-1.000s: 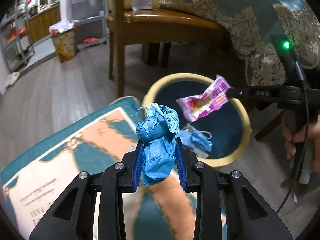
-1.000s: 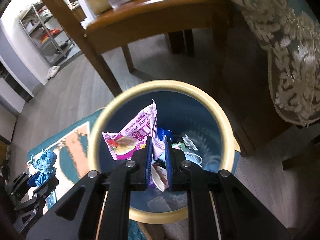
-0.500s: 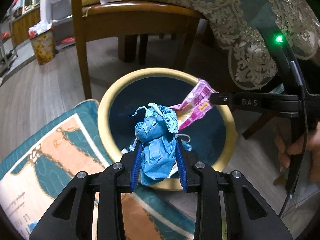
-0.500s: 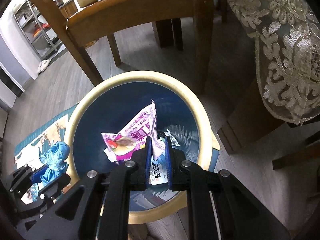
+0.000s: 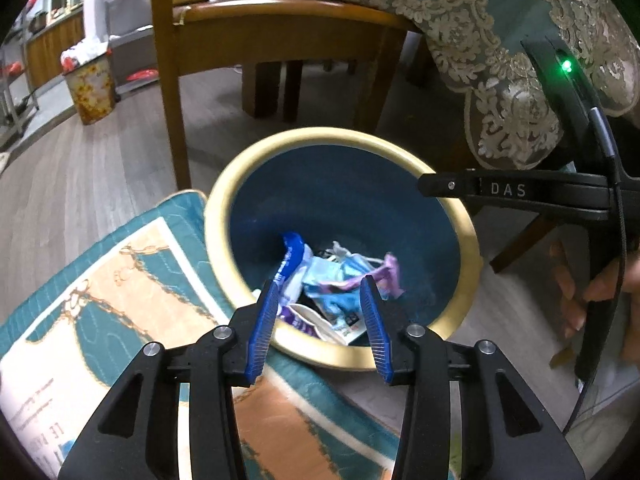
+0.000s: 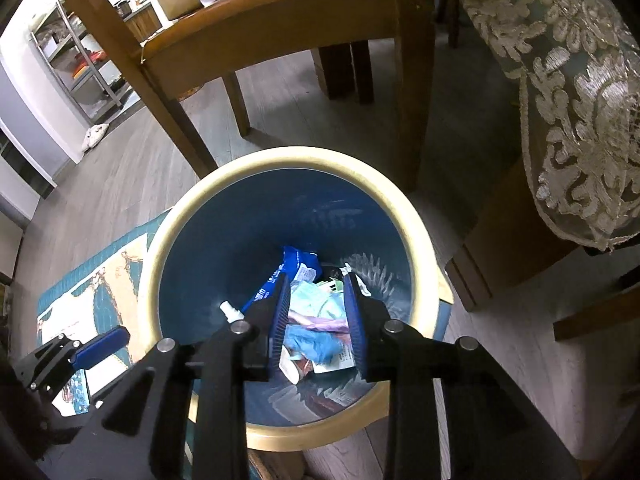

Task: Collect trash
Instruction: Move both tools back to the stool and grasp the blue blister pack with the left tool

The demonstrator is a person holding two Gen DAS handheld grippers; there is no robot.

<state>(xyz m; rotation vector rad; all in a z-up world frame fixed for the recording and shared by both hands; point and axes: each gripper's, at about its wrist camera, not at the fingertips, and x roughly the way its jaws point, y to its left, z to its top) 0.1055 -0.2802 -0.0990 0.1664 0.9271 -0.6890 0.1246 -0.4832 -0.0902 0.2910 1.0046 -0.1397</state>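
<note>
Trash point(image 6: 316, 320) heaped at the bottom of a blue bin point(image 5: 224, 216) with a cream rim: blue crumpled wad point(image 6: 314, 342), purple wrapper point(image 5: 390, 272), blue packet point(image 5: 290, 252). Left gripper point(image 5: 322, 308) above the near rim, blue pads spread, nothing between. Right gripper point(image 6: 318, 308) over the mouth, likewise parted and empty. Patterned rug point(image 5: 120, 292) beside the bin, wooden chair point(image 5: 280, 36) beyond.

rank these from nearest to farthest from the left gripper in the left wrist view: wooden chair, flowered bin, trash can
1. trash can: right ahead of the left gripper, its open fingers frame the trash inside.
2. wooden chair: behind the can, further up the floor.
3. flowered bin: far left, back by the shelves.
</note>
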